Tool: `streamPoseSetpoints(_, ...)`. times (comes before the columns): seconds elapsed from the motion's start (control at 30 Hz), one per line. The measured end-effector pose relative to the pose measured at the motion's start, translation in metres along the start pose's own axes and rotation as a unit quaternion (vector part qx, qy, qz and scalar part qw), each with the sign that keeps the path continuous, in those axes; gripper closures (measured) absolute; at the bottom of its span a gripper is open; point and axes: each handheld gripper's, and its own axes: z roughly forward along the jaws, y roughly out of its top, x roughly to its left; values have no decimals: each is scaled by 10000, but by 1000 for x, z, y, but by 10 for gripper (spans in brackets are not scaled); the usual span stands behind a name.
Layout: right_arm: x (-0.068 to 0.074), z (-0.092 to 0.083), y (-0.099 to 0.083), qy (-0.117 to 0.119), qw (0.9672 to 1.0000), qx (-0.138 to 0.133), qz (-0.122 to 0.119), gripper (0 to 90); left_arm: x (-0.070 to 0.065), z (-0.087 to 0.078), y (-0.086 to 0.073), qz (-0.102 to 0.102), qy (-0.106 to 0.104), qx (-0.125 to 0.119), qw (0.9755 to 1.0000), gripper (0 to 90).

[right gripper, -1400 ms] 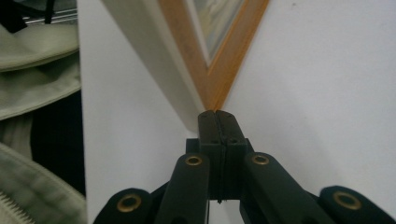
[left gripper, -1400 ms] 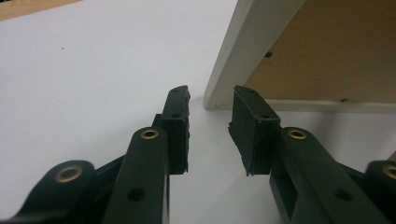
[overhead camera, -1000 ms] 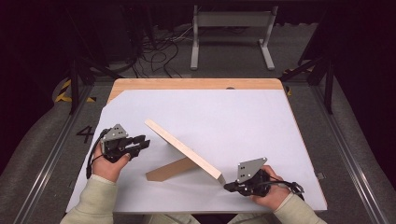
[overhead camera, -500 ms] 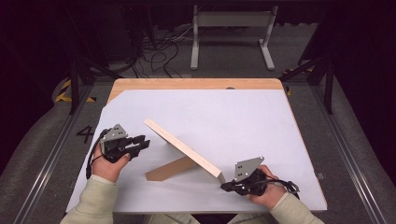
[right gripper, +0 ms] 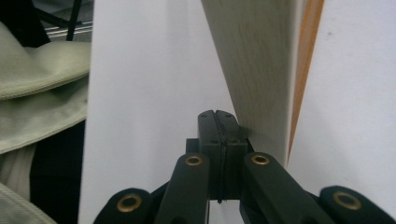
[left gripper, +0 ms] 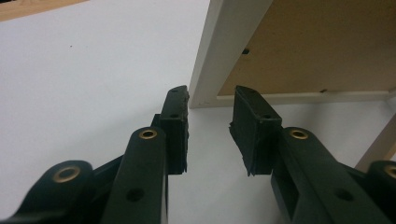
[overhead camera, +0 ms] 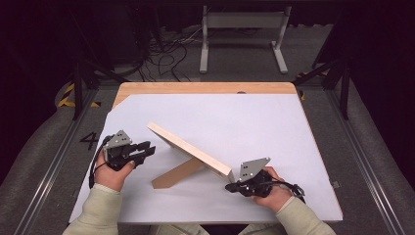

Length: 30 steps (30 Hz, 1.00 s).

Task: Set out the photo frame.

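Wooden frame (overhead camera: 191, 149) propped | left tongs (overhead camera: 147, 149) apart, beside it | right tongs (overhead camera: 230, 186) together, touching it

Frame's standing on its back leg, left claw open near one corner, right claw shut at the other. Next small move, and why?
Probably ease the left claw forward onto the picture frame corner ahead of it: its jaws stand open with nothing between them, short of that corner. The right claw is shut, touching the other end, so it seems only to steady it.
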Motion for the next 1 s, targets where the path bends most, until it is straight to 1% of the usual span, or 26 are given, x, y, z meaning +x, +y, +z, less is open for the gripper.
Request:
streamPoseSetpoints(0.1,-2,-3,-2,-26,10000,1,13,900,1,0,0,17,8,-8,10000,664)
streamPoseSetpoints(0.17,-1,-8,-3,9,10000,41,-18,900,1,-1,0,28,9,-4,10000,665)
streamPoseSetpoints(0.2,-1,-13,-4,-33,10000,44,-14,900,1,-1,0,20,15,-5,10000,665)
streamPoseSetpoints(0.23,-1,-13,-4,-33,10000,44,-14,900,1,-1,0,20,15,-5,10000,665)
streamPoseSetpoints(0.27,-1,-18,-5,-76,10000,14,26,900,1,-1,0,4,6,-7,10000,665)
streamPoseSetpoints(0.3,-7,-31,-10,-322,9993,-58,156,900,2,-1,0,-1,-5,-12,10000,665)
streamPoseSetpoints(0.33,-7,-31,-10,-322,9993,-58,156,900,1,-1,0,-46,-12,0,10000,665)
streamPoseSetpoints(0.37,-11,-35,-12,-457,9986,-87,253,900,1,-1,0,-42,-11,8,10000,665)
streamPoseSetpoints(0.4,-15,-38,-13,-653,9971,-103,376,900,2,-1,0,-10,-10,9,10000,665)
streamPoseSetpoints(0.43,-17,-38,-13,-791,9958,-131,441,900,1,-1,0,-26,-4,9,10000,665)
streamPoseSetpoints(0.47,-18,-37,-13,-884,9949,-123,470,900,1,-1,0,-24,2,11,10000,666)
streamPoseSetpoints(0.5,-19,-35,-12,-916,9946,-127,465,900,1,-1,0,-23,9,14,10000,665)
streamPoseSetpoints(0.53,-18,-31,-11,-905,9949,-110,435,900,1,-1,0,-29,1,8,10000,665)
streamPoseSetpoints(0.63,-14,-21,-9,-752,9968,-11,285,900,2,-2,-1,-23,18,-3,10000,665)
streamPoseSetpoints(0.67,-13,-19,-8,-787,9966,32,226,900,2,-2,-1,-69,19,-9,10000,665)
streamPoseSetpoints(0.77,-11,-18,-7,-708,9972,17,241,900,3,-3,-1,-41,47,-12,10000,665)
streamPoseSetpoints(0.8,-10,-17,-7,-692,9973,20,228,900,3,-3,-1,-59,35,-19,10000,665)
streamPoseSetpoints(0.87,-6,-14,-6,-617,9980,46,163,900,4,-4,-1,-57,47,-18,10000,665)
streamPoseSetpoints(0.9,-3,-13,-5,-571,9982,59,148,900,3,-5,-2,-107,39,-31,9999,665)
streamPoseSetpoints(0.93,-1,-11,-5,-534,9985,91,102,900,4,-5,-2,-74,69,-60,9999,665)
streamPoseSetpoints(0.97,2,-10,-4,-465,9988,115,69,900,4,-5,-2,-112,77,-61,9999,665)
streamPoseSetpoints(1.0,2,-10,-4,-465,9988,115,69,900,4,-5,-2,-112,77,-61,9999,664)
